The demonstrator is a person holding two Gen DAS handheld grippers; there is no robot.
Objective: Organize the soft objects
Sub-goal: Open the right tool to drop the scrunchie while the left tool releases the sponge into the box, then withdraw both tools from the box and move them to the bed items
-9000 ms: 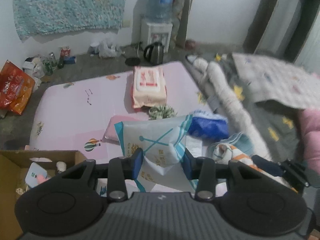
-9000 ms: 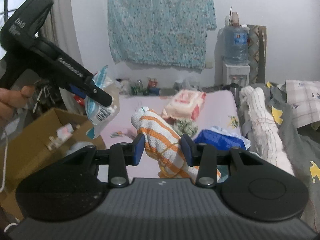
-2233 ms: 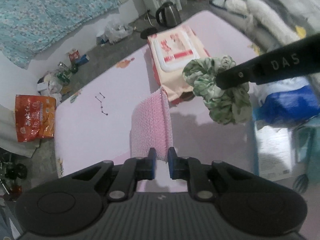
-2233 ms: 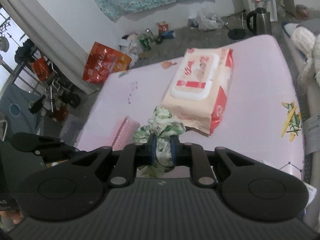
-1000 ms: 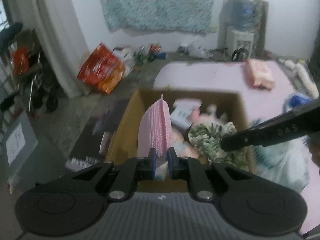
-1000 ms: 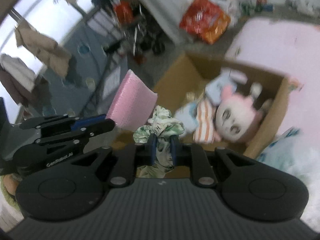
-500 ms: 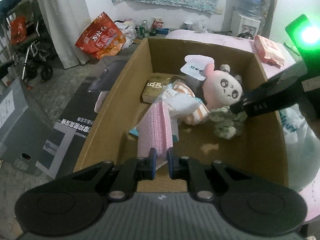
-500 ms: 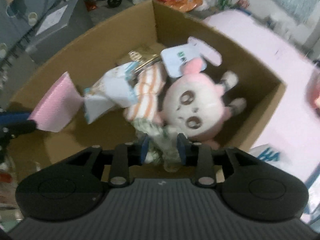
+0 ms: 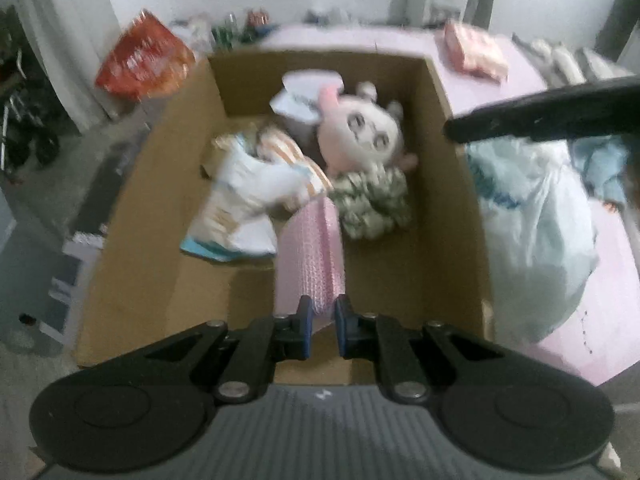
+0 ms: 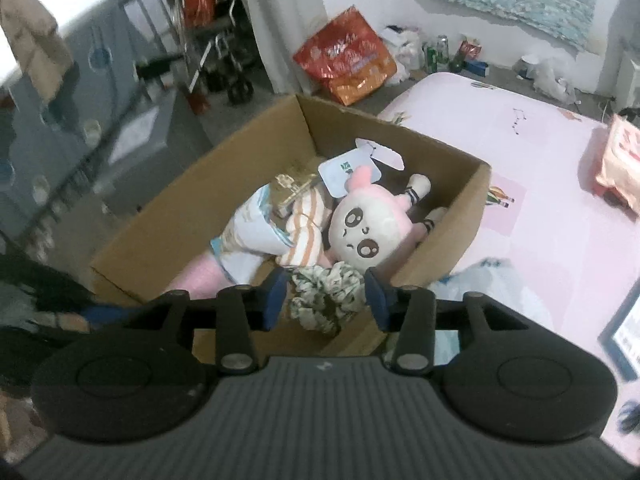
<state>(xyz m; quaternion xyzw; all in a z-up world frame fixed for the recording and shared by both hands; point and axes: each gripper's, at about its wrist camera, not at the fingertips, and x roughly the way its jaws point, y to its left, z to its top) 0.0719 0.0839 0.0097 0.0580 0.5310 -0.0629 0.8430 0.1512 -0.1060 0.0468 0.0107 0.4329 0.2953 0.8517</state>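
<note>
A cardboard box [image 10: 168,220] beside a pink mattress [image 10: 540,168] holds a pink plush doll [image 10: 368,232], a striped orange towel [image 10: 306,228] and a white packet [image 9: 240,196], with an orange bag [image 10: 344,56] on the floor behind. The left gripper [image 9: 321,326] pinches a pink cloth [image 9: 314,256] low in the box. The right gripper [image 10: 326,294] hangs spread wide above the green scrunchie [image 10: 326,294], which lies against the doll. Motion blurs the left view.
</note>
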